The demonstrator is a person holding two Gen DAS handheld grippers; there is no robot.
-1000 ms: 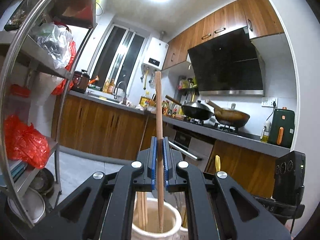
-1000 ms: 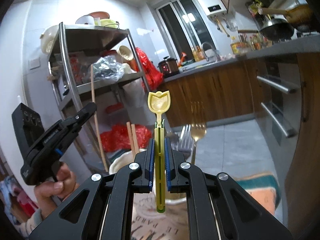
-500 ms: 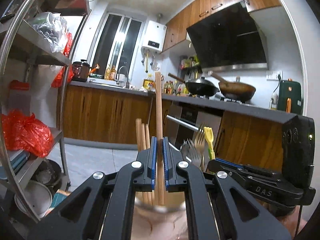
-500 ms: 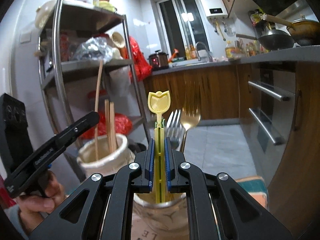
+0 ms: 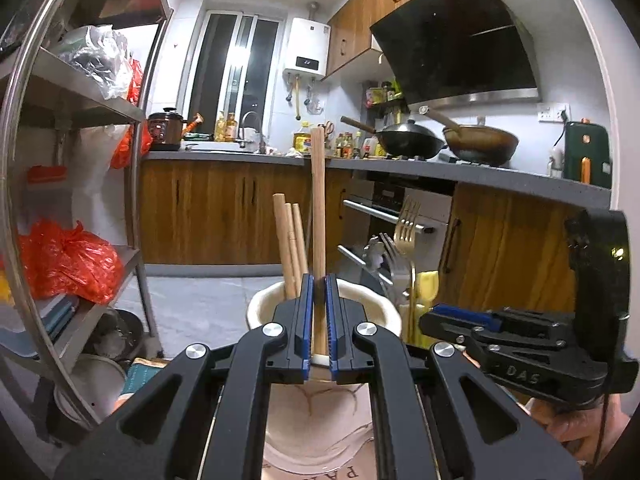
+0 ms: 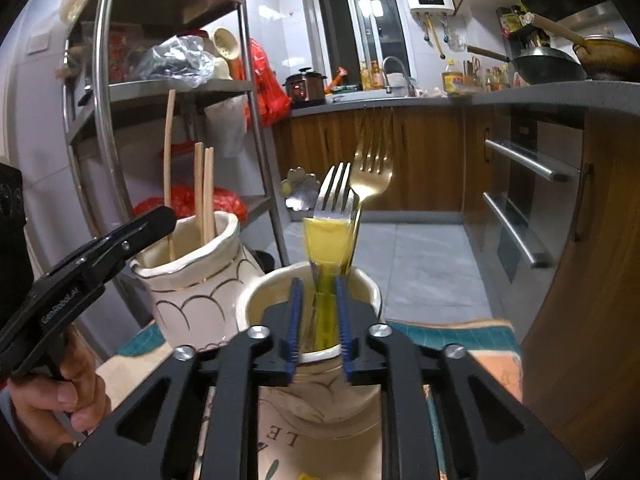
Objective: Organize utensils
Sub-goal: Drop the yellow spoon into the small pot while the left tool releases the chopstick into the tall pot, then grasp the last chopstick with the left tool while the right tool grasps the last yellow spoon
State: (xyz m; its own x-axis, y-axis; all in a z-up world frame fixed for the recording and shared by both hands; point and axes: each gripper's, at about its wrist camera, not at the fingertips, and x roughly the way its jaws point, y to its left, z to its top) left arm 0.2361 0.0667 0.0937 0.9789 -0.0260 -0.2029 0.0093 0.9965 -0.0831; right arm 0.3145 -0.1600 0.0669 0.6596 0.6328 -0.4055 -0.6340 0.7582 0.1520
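Over the cream scalloped ceramic jar (image 5: 324, 432), the left claw (image 5: 319, 308) grips an upright wooden chopstick (image 5: 318, 216), while just right of it the right claw (image 6: 319, 312) is opening around a yellow plastic spoon (image 6: 326, 248) standing in the neighbouring cream cup (image 6: 368, 292).

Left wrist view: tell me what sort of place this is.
A home kitchen, most likely. Two woks sit on a stove under a black range hood, wooden cabinets run below a grey counter, and a sink tap stands by the window.
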